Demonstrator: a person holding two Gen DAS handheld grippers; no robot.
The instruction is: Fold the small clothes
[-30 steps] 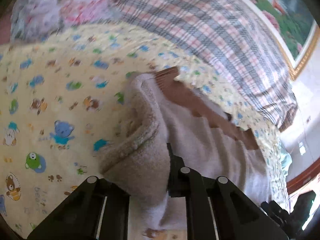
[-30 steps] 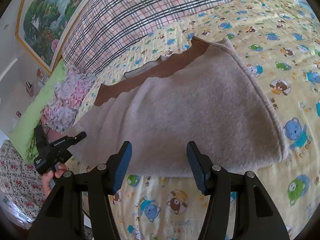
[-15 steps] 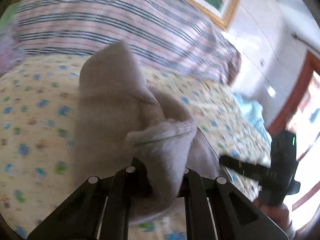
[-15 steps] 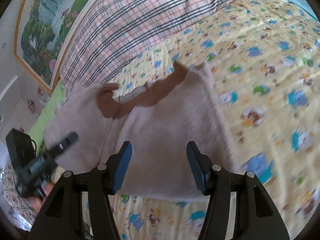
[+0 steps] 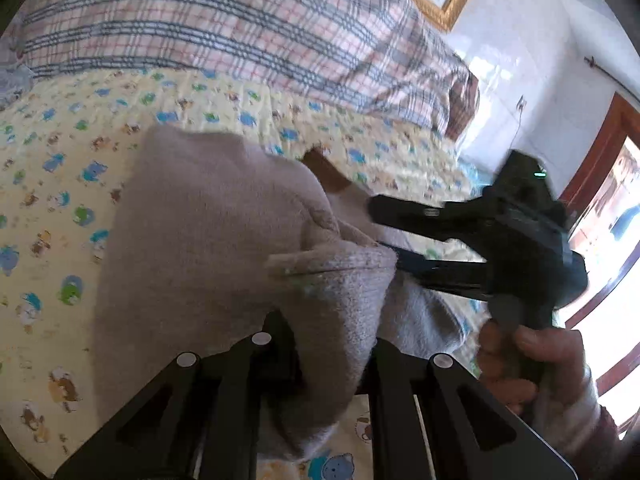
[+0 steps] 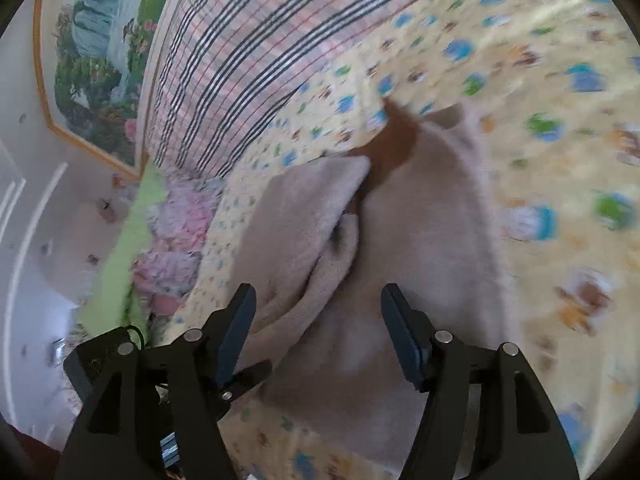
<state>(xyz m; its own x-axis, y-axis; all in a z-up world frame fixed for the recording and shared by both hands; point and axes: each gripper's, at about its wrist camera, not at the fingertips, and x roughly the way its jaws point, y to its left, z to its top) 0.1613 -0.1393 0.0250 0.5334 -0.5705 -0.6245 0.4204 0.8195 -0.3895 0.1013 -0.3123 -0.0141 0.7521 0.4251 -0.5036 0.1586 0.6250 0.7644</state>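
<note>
A small beige fleece garment [image 5: 208, 240] with brown trim [image 5: 326, 172] lies on the yellow animal-print sheet [image 5: 60, 184]. My left gripper [image 5: 332, 344] is shut on a bunched edge of it and holds that fold lifted over the rest. In the right wrist view the garment [image 6: 424, 248] lies partly folded, its brown trim [image 6: 394, 140] at the far end. My right gripper [image 6: 318, 328] is open and empty just above the garment's near part. The right gripper also shows in the left wrist view [image 5: 460, 240], held in a hand.
A plaid blanket [image 5: 224, 20] covers the far side of the bed. A framed picture [image 6: 96, 52] hangs on the wall. Floral cloth [image 6: 176, 248] and a green pillow [image 6: 132, 240] lie at the bed's left. A doorway [image 5: 608, 216] is at the right.
My left gripper has lifted the garment's edge and carried it over toward the right gripper. The right gripper has moved closer over the garment and stays open.
</note>
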